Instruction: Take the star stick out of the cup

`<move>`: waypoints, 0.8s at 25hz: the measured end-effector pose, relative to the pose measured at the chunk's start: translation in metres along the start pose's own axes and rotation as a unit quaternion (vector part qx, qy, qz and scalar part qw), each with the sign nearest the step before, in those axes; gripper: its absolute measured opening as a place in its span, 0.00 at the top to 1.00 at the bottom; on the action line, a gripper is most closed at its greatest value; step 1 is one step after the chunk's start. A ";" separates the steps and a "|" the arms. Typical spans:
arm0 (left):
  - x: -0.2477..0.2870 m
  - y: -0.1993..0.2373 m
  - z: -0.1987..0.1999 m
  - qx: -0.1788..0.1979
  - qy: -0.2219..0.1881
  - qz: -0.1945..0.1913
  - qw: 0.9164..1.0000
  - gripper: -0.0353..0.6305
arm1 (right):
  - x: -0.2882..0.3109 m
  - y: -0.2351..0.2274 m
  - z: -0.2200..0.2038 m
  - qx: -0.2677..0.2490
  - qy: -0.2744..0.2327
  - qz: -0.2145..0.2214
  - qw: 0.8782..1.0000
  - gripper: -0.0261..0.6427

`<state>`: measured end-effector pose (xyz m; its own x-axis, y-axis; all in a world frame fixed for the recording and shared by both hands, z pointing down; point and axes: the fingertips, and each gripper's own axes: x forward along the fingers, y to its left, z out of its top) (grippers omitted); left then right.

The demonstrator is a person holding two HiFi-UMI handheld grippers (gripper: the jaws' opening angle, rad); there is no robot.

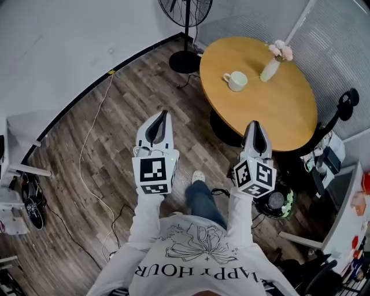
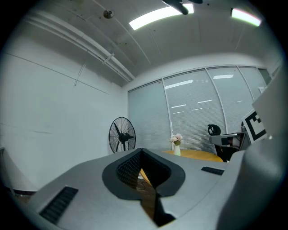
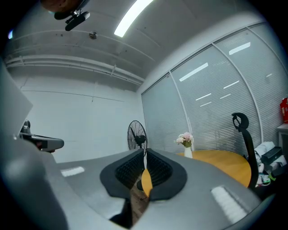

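A white cup (image 1: 235,81) stands on the round wooden table (image 1: 277,115) at the upper right of the head view, beside a vase of pink flowers (image 1: 272,66). No star stick shows in any view. My left gripper (image 1: 164,114) hangs over the wooden floor, well short of the table, with its jaws together and nothing in them. My right gripper (image 1: 255,123) reaches just to the table's near edge, jaws also together and empty. In the left gripper view the left gripper (image 2: 141,151) points toward the vase (image 2: 176,143). In the right gripper view the right gripper (image 3: 145,151) points the same way.
A standing fan (image 1: 185,17) is on the floor beyond the table. An office chair (image 1: 341,113) and a cluttered desk (image 1: 341,191) stand at the right. A white cable (image 1: 87,156) runs across the floor at left. A round device (image 1: 276,201) lies by my feet.
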<state>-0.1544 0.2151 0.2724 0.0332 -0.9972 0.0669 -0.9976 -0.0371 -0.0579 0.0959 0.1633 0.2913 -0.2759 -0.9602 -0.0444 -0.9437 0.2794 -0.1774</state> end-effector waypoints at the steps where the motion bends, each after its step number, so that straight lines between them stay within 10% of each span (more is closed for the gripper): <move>1: 0.011 -0.001 0.003 -0.001 -0.002 0.001 1.000 0.94 | 0.011 -0.005 0.003 0.000 0.000 0.002 1.000 0.94; 20: 0.197 -0.036 0.025 -0.002 -0.002 0.012 1.000 0.94 | 0.180 -0.112 0.011 0.002 0.018 0.007 1.000 0.91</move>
<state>-0.1102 0.0179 0.2632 0.0093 -0.9980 0.0621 -0.9984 -0.0128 -0.0550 0.1545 -0.0406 0.2921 -0.2962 -0.9551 -0.0125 -0.9389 0.2935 -0.1800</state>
